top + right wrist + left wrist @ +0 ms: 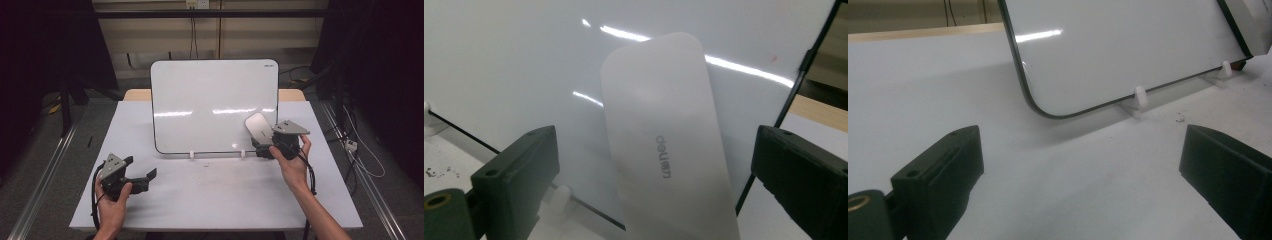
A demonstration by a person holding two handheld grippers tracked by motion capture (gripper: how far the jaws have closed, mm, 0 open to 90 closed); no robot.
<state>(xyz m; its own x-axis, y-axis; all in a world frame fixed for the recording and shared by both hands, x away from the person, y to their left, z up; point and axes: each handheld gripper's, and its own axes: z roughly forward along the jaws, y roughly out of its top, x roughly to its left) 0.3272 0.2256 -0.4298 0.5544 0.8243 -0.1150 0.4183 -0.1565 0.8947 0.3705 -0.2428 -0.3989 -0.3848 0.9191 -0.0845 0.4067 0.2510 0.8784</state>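
Note:
A white whiteboard (210,105) with a dark rim stands upright at the middle of the white table (210,200). A white oblong eraser (257,127) with grey lettering lies against the board's lower right part. My right gripper (262,145) is held at that corner. In the right gripper view its jaws stand wide on either side of the eraser (669,125), with a gap on both sides; the gripper (654,175) is open. My left gripper (140,167) rests low at the table's front left, open and with nothing in it (1083,170), pointing toward the board's lower left corner (1048,107).
Two small white feet (191,154) (243,153) hold the board's lower edge. Dark specks (1179,119) lie on the table in front of it. Cables trail from both grippers. Metal rails and dark curtains flank the table.

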